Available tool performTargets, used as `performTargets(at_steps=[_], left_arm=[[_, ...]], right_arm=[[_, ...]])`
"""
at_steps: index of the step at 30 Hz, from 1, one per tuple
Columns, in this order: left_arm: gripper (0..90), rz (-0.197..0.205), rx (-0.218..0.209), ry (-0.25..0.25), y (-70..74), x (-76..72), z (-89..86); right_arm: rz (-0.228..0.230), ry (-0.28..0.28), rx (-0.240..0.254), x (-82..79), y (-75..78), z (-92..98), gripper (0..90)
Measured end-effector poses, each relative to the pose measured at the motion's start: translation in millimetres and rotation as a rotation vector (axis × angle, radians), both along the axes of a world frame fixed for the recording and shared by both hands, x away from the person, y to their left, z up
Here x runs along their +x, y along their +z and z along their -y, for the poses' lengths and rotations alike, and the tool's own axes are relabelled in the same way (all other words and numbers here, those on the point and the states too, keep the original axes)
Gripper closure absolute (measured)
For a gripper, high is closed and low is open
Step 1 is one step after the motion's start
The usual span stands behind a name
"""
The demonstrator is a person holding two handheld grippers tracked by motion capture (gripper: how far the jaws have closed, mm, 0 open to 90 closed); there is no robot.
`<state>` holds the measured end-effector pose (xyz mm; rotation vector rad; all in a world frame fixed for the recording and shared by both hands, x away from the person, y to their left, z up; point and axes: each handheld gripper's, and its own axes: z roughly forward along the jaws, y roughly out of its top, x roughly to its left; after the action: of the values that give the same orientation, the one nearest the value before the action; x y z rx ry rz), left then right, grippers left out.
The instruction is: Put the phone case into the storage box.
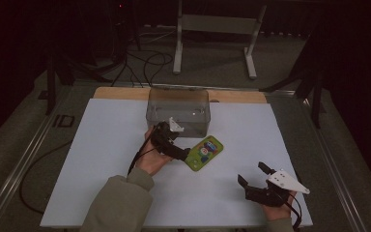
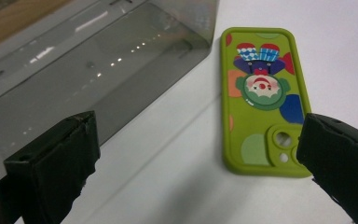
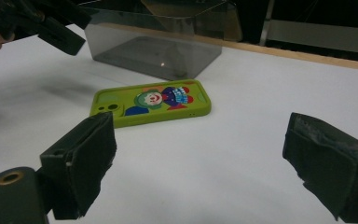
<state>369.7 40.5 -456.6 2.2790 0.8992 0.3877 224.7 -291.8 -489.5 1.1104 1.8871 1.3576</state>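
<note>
A lime-green phone case (image 1: 204, 153) with a clown picture lies flat on the white table (image 1: 106, 145), just in front of a clear grey plastic box (image 1: 178, 111). My left gripper (image 1: 175, 144) sits open at the case's near-left end. In the left gripper view the case (image 2: 263, 98) lies ahead with its camera corner beside the right jaw, and the box (image 2: 98, 60) is to the left. My right gripper (image 1: 253, 176) rests open near the front right of the table, holding nothing. From it, the case (image 3: 154, 105), the box (image 3: 158, 42) and the left gripper (image 3: 51, 23) lie farther off.
A wooden strip (image 1: 125, 93) runs along the table's far edge behind the box. Beyond it on the floor stand a white metal frame (image 1: 217, 29) and loose cables (image 1: 145, 63). Metal rails (image 1: 24, 164) border the table's sides.
</note>
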Motion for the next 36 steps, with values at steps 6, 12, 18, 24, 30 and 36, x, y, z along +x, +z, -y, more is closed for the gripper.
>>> performTargets(at_steps=[6, 12, 18, 24, 30, 36], left_arm=[[0.0, -0.026, 0.031, -0.017, -4.4, 4.0, 13.7], [0.0, -0.051, 0.055, -0.026, -9.7, 8.9, 24.5], [0.3, -0.077, 0.071, -0.031, -16.2, 13.4, 32.5], [0.7, -0.103, 0.092, -0.049, -22.8, 16.1, 46.4], [0.8, -0.131, 0.108, -0.059, -28.7, 19.7, 56.2], [1.1, -0.157, 0.117, -0.08, -31.2, 20.2, 64.6]], right_arm=[[-0.002, 0.001, 0.001, 0.2, 0.0, 0.2, 9.4], [-0.004, -0.001, 0.003, 0.2, 0.1, 0.4, 9.4], [-0.003, 0.001, 0.001, 0.3, 0.1, 0.3, 9.4], [-0.003, -0.001, -0.001, 0.7, 0.0, 0.4, 9.4], [-0.004, -0.002, -0.001, 0.8, 0.1, 0.5, 9.4], [-0.004, -0.001, -0.002, 1.1, 0.1, 0.6, 9.4]])
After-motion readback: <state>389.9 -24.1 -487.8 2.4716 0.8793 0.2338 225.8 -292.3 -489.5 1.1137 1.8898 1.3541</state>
